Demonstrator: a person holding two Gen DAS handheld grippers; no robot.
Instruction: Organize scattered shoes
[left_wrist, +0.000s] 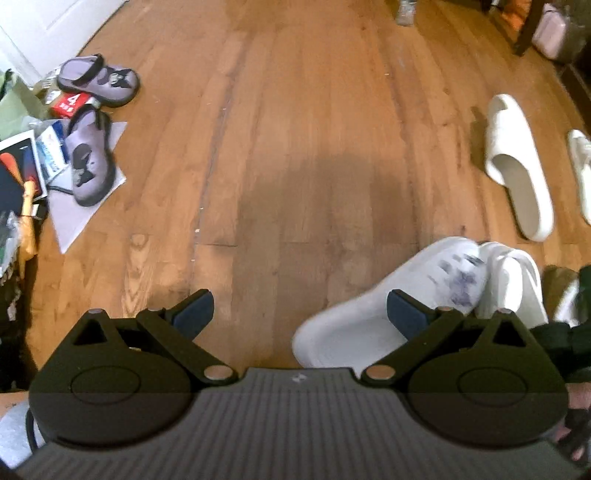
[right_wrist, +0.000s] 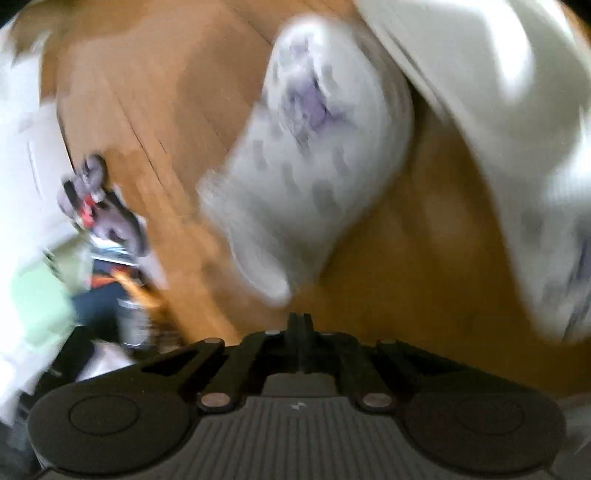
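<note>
While left gripper (left_wrist: 300, 314) fingers stand wide apart, empty | right gripper (right_wrist: 300, 318) fingers together, holding nothing

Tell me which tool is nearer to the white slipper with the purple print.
Left. The left tool is open, its right finger over the white slipper with the purple print. The right tool is shut and empty, with that slipper just ahead.

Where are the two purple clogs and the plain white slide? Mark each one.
Upper purple clog (left_wrist: 99, 79): left wrist view, on its toe top.
Lower purple clog (left_wrist: 90, 162): left wrist view, on its upper with the dark patch.
Plain white slide (left_wrist: 508, 127): left wrist view, on its strap.
</note>
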